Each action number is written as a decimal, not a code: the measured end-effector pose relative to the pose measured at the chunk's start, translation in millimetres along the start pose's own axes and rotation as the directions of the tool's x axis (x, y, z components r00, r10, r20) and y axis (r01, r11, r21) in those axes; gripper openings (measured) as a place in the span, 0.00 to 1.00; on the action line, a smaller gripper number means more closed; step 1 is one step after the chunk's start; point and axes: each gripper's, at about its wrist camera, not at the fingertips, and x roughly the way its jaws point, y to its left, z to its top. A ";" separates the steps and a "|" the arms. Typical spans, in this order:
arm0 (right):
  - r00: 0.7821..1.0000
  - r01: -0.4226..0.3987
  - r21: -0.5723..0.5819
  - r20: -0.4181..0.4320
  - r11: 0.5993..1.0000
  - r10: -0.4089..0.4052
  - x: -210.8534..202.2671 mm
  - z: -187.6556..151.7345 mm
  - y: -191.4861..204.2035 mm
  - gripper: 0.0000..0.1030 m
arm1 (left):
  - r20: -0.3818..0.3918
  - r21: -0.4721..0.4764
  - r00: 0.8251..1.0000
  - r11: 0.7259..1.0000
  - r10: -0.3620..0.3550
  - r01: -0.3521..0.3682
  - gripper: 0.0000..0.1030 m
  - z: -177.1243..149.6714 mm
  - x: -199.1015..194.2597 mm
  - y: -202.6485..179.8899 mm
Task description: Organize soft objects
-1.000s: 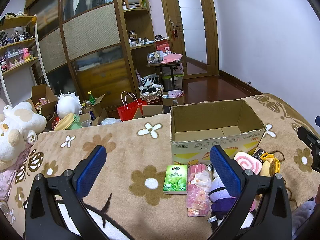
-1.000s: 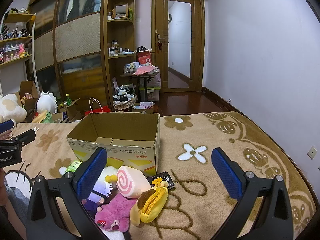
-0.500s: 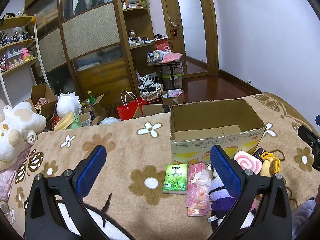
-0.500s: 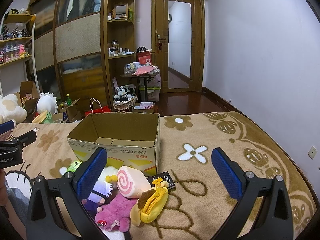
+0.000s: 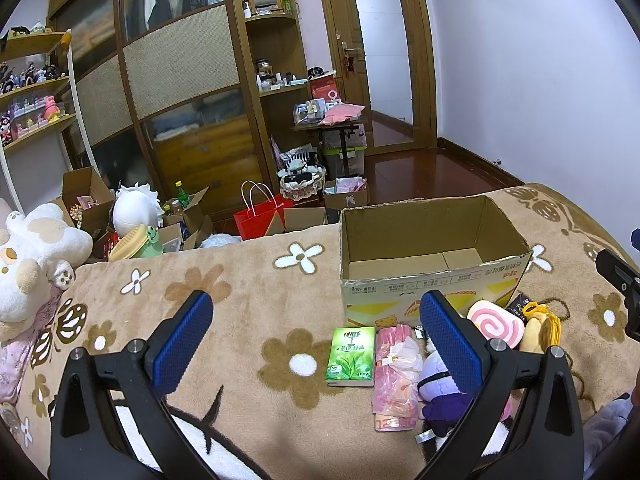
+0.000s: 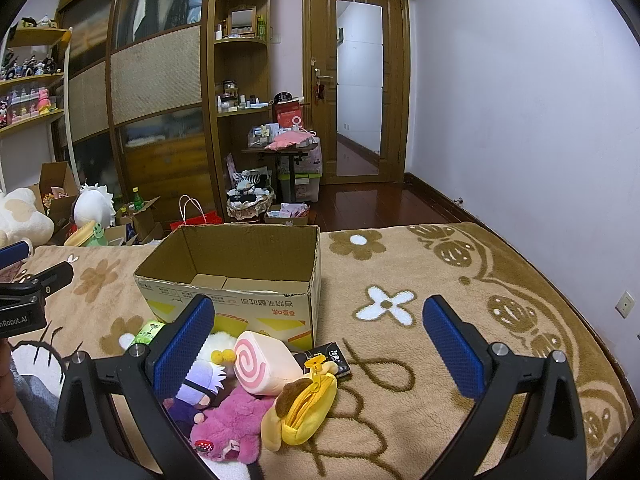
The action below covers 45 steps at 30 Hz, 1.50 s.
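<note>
An empty open cardboard box (image 5: 432,256) (image 6: 236,280) stands on the brown flowered blanket. In front of it lies a pile of soft things: a pink swirl roll cushion (image 6: 262,362) (image 5: 496,324), a yellow plush pouch (image 6: 304,404), a magenta plush (image 6: 228,424), a purple-and-white doll (image 5: 438,376) (image 6: 200,384), a green tissue pack (image 5: 352,356) and a pink packet (image 5: 394,384). My left gripper (image 5: 316,344) is open and empty, above the blanket left of the pile. My right gripper (image 6: 320,344) is open and empty, above the pile.
A black packet (image 6: 332,358) lies beside the yellow pouch. A big white plush (image 5: 28,256) sits at the blanket's left end. Beyond the bed edge are open boxes, a red bag (image 5: 260,216), shelves and a small cluttered table (image 6: 288,152). A door lies beyond.
</note>
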 end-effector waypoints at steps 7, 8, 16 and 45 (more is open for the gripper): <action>1.000 0.000 -0.001 -0.001 1.000 0.000 -0.2 0.1 0.3 1.00 | -0.001 0.001 1.000 1.000 0.001 -0.001 0.99 0.0 0.1 0.0; 1.000 0.000 0.000 -0.001 1.000 0.000 -0.2 0.2 0.2 1.00 | -0.001 0.001 1.000 1.000 0.000 0.000 0.99 -0.1 0.2 0.0; 1.000 0.000 0.000 -0.002 1.000 0.000 0.0 0.0 0.2 1.00 | -0.002 0.002 1.000 1.000 0.001 -0.001 0.99 -0.1 0.2 -0.1; 0.986 0.001 0.055 -0.166 0.999 0.008 31.3 -17.7 -7.3 1.00 | -0.223 -0.028 0.975 1.000 -0.008 0.002 0.99 4.4 52.6 7.7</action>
